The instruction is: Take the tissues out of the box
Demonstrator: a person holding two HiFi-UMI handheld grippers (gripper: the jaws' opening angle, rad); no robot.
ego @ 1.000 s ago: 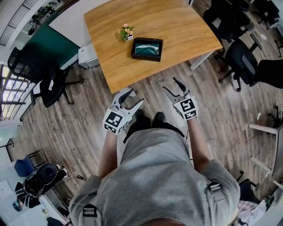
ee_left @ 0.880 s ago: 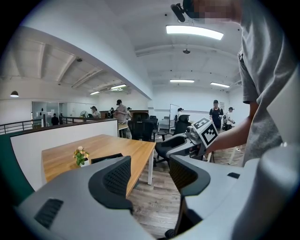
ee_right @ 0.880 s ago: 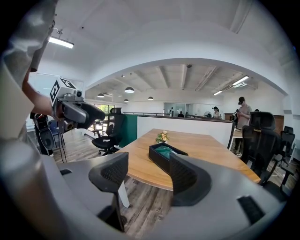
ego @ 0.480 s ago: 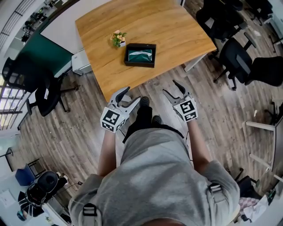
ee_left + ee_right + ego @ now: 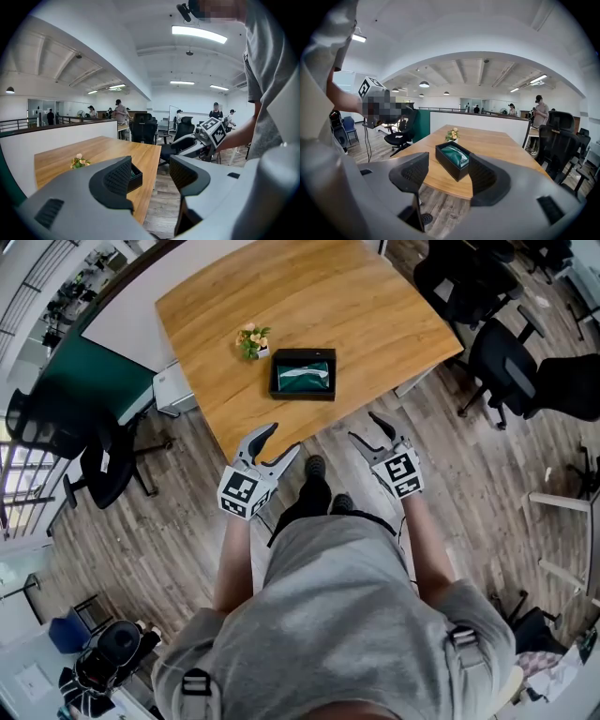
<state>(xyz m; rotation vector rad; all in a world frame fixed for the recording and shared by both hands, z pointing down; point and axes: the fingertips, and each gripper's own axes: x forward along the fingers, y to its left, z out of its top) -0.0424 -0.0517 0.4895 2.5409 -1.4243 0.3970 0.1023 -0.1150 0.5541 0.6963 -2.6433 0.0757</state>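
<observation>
A: Nearest first. What state are the tools in?

B: The left tool has its jaws spread with nothing between them. The right tool is spread and empty too. Both hang over the floor, just short of the bench, and neither touches it.

A: Where is the box?

B: The box sits on the bench close to its near edge, far of both tools. The lid is off and the green tissues lie inside it. Left to right, it falls between the two tools and somewhat closer to the left one.

A: How is it oriented?

B: In the head view its long side seems to run left to right, roughly along the near edge of the bench. I hold that loosely, since the lens bends things.

A: Which tool has the better line on it?

B: Judgement: the left is slightly nearer. The right gripper view frames the box squarely in its gap, though well ahead. In the left gripper view only a corner of the box shows, past one jaw.

A: Is there anything beyond it?

B: Small flowers stand just far-left of the box and apart from it. A reach from the near side should clear them.
</observation>
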